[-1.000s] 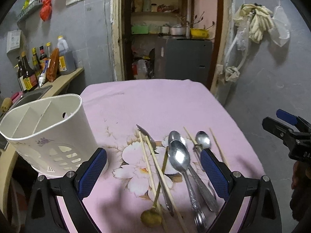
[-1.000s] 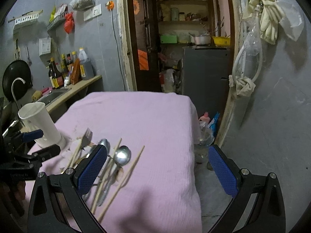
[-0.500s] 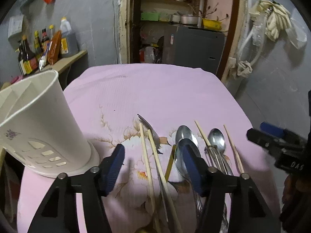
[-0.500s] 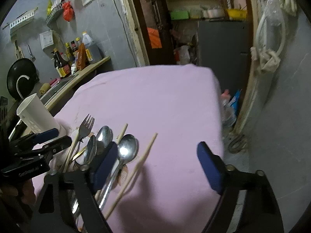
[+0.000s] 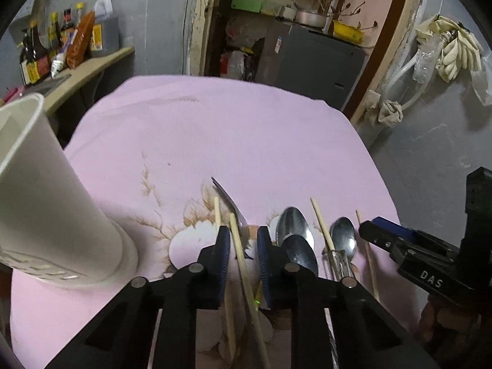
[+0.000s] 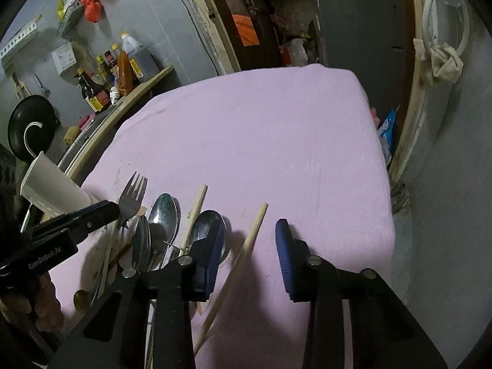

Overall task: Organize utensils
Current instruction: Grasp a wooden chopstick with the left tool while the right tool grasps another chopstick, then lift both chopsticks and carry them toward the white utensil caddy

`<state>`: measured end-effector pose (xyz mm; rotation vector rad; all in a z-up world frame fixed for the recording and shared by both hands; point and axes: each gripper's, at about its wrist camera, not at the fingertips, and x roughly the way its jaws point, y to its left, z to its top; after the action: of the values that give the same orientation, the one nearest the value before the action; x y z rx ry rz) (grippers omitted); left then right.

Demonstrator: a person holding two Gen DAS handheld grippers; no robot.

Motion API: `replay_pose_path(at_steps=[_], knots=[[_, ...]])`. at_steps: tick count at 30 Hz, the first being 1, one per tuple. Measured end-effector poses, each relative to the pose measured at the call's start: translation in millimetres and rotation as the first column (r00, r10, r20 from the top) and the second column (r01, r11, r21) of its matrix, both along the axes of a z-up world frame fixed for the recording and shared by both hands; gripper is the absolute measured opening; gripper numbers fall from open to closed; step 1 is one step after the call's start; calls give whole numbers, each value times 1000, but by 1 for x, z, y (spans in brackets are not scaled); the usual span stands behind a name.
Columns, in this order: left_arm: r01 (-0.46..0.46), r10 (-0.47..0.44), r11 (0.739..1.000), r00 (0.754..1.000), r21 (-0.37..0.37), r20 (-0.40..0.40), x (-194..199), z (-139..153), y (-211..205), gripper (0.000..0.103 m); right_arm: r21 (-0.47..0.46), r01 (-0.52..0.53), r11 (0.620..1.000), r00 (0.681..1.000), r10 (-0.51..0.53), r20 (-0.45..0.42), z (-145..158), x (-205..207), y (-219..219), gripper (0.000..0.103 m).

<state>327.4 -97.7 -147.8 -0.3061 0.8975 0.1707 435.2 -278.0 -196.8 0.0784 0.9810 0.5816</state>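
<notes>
The surface [image 5: 233,129] is covered by a pink cloth with a floral print and fills most of both views. A white utensil holder [image 5: 46,215] stands upright on it at nine o'clock in the left wrist view, well apart from the utensils.

The utensils lie loose on the surface in a row at six o'clock. In the right wrist view they read, from left: a fork [image 6: 132,195], two spoons overlapping [image 6: 163,215], a chopstick [image 6: 195,212], a third spoon [image 6: 206,224], then a lone chopstick [image 6: 246,246] lying apart at the right.

The left tongs [image 5: 243,246] point down at the pile. Their jaws have just been closing and now stand narrow, with a chopstick [image 5: 241,255] and the fork's handle [image 5: 238,212] between the blue pads. Whether the pads press on them cannot be told.

The right tongs [image 6: 249,246] also point down. Their jaws have just been closing yet remain parted, straddling the lone chopstick; neither pad touches it. The left pad sits over the third spoon's bowl.
</notes>
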Motion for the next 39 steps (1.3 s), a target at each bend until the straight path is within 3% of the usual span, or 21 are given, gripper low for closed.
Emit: replay_pose_path(at_steps=[7, 12, 13, 29, 39], knots=[[-12, 7, 997, 998, -80, -62, 4, -11, 7, 10, -12, 11, 1000, 999, -11, -49, -4, 8, 4, 29], [-29, 19, 994, 995, -110, -96, 6, -17, 7, 9, -48, 51, 998, 996, -54, -70, -5, 11, 6, 15], [-29, 18, 993, 995, -113, -97, 5, -15, 7, 8, -48, 53, 997, 995, -57, -77, -5, 11, 6, 8], [-5, -6, 987, 998, -163, -68, -21, 12, 8, 5, 137, 73, 988, 989, -55, -137, 6, -18, -21, 5], [21, -14, 993, 998, -119, 58, -46, 60, 9, 5, 265, 8, 964, 999, -16, 28, 53, -61, -24, 5]])
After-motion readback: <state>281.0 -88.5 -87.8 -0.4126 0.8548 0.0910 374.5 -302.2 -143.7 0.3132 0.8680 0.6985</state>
